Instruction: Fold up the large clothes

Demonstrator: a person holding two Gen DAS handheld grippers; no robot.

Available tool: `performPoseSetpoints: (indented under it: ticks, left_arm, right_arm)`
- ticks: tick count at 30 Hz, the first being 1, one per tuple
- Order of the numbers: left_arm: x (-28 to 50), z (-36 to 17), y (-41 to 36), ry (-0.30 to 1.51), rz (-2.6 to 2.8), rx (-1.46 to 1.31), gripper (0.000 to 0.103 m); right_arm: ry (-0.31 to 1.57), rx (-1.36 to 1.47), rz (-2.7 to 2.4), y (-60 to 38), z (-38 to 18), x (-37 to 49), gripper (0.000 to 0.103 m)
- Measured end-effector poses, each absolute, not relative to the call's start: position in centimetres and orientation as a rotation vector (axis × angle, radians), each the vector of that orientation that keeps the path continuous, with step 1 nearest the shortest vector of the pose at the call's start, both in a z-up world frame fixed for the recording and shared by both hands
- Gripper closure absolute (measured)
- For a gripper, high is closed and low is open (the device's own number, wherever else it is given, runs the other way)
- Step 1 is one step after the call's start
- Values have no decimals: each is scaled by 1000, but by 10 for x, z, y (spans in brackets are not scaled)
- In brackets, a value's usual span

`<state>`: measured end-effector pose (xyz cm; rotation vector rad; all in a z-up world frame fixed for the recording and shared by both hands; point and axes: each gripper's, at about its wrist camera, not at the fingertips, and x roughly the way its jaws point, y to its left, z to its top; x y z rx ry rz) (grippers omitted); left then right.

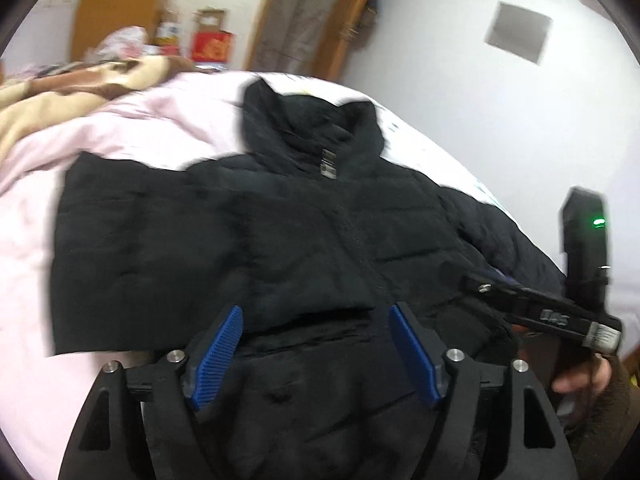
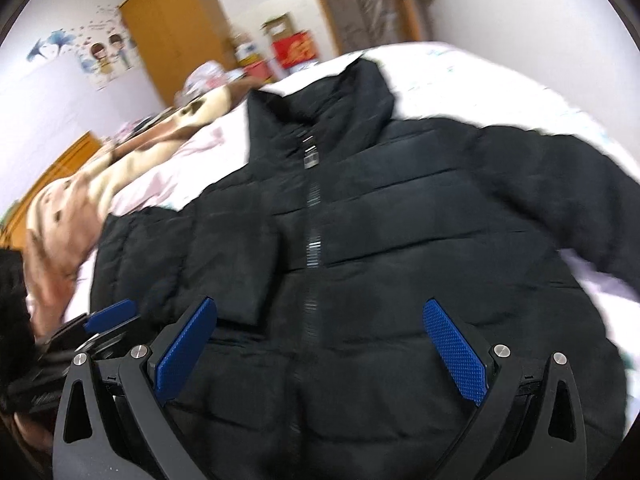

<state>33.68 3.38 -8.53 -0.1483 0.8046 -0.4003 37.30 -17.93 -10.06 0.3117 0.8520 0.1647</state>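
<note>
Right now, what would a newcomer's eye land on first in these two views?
The black puffer jacket dominates, spread front-up and zipped across the pink bed sheet, collar toward the far wall. Both hand-held grippers hover open over its hem: the left hand-held gripper and the right hand-held gripper. A tan blanket lies bunched beside it.

Left wrist view sits low over the hem of the black jacket (image 1: 304, 240), looking up along it toward the collar and the far edge of the bed (image 1: 120, 128); close in, its own left gripper (image 1: 316, 356) fills the bottom; right gripper (image 1: 460, 276) juts in from the right edge; right wrist view sits just beside it, tilted, same heading, right gripper (image 2: 320, 344) at the bottom; both share jacket, bed, wardrobe (image 2: 172, 28).
</note>
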Motion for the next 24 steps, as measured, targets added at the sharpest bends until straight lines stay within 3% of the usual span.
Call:
performPoseSetpoints:
  ticks: [7, 9, 11, 15, 16, 24]
  left_arm:
    - [331, -78, 96, 794, -208, -194, 26]
    - [333, -83, 110, 813, -166, -216, 26]
    - [335, -86, 120, 819, -134, -241, 26]
    - [343, -91, 137, 830, -58, -288, 26]
    - [346, -92, 139, 837, -52, -302, 26]
    - [353, -84, 142, 806, -16, -325, 26]
  right_arm:
    - [964, 396, 242, -139, -141, 417, 0]
    - [984, 374, 233, -129, -148, 428, 11]
    - [1005, 333, 212, -121, -153, 435, 43]
    - [1009, 383, 254, -118, -157, 442, 73]
    - [1006, 379, 256, -118, -155, 441, 94]
    - [869, 401, 209, -155, -105, 420, 98]
